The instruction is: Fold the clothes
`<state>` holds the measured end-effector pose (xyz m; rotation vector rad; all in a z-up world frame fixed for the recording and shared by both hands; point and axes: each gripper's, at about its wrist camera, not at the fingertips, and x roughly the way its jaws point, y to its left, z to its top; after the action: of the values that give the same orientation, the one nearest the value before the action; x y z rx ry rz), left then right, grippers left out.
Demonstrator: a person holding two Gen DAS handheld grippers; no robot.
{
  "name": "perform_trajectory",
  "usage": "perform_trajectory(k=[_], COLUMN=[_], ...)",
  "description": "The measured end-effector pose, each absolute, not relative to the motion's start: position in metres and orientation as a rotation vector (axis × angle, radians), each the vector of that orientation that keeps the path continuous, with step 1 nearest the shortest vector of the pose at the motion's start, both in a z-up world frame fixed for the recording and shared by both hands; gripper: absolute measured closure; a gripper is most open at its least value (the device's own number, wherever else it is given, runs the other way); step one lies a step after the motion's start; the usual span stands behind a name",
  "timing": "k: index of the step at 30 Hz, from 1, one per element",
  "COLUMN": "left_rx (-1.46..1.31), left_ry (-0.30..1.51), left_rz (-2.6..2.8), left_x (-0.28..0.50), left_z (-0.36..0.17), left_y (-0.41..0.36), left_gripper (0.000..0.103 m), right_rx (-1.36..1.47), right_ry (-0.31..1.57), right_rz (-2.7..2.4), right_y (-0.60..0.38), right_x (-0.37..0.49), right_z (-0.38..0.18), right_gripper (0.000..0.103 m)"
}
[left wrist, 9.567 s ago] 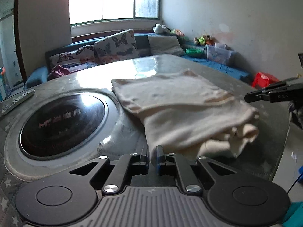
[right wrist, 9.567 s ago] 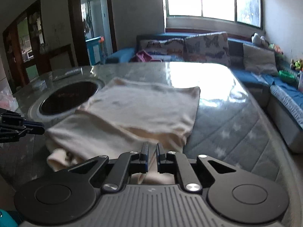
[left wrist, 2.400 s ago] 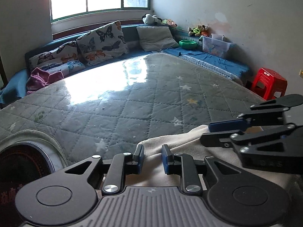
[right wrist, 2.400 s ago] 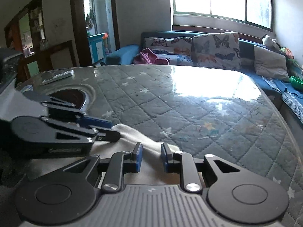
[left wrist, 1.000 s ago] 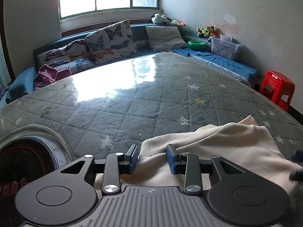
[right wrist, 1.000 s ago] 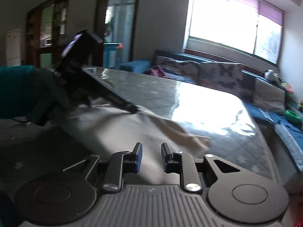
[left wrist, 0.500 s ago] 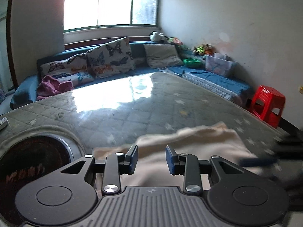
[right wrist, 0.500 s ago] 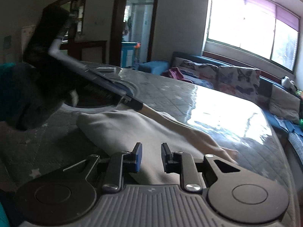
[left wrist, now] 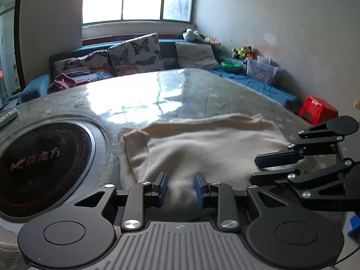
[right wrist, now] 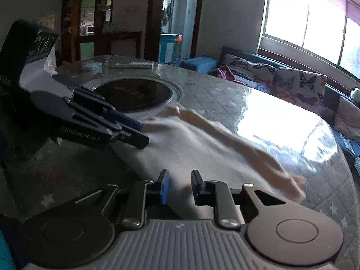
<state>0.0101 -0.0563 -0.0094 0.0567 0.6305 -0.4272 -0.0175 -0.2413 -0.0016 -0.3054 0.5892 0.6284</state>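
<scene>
A cream garment [left wrist: 202, 146] lies folded on the quilted round table, its left edge next to the black cooktop. In the right wrist view the same garment [right wrist: 202, 148] stretches away toward the window glare. My left gripper [left wrist: 181, 186] hangs open just over the garment's near edge, nothing between its fingers. My right gripper [right wrist: 179, 187] is open too, above the cloth's near side. Each gripper shows in the other's view: the right one [left wrist: 270, 166] at the garment's right edge, the left one [right wrist: 132, 132] at its left.
A round black cooktop [left wrist: 38, 166] is set into the table at the left. A remote [left wrist: 7, 117] lies at the far left edge. Beyond the table are a blue sofa with butterfly cushions [left wrist: 135, 56] and a red stool [left wrist: 317, 110] by the wall.
Both grippers have let go of the garment and drawn back from it. The cloth has settled flat on the table, and the right gripper has come back into the left wrist view.
</scene>
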Motion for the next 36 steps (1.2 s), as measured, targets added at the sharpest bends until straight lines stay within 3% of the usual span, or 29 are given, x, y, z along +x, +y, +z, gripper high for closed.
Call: perform_trajectory(k=[7, 15, 36], left_rx=[0.025, 0.013, -0.038], left_ry=[0.661, 0.677, 0.698], left_rz=[-0.388, -0.379, -0.379], left_x=[0.010, 0.012, 0.013], left_z=[-0.014, -0.019, -0.021], left_y=[-0.041, -0.033, -0.021], left_gripper=[0.074, 0.074, 0.071], right_rx=[-0.259, -0.259, -0.228], right_ry=[0.599, 0.688, 0.691], right_rz=[0.693, 0.712, 0.673], right_y=[-0.215, -0.178, -0.160], right_x=[0.021, 0.065, 0.103], right_z=[0.016, -0.010, -0.001], right_gripper=[0.083, 0.085, 0.085])
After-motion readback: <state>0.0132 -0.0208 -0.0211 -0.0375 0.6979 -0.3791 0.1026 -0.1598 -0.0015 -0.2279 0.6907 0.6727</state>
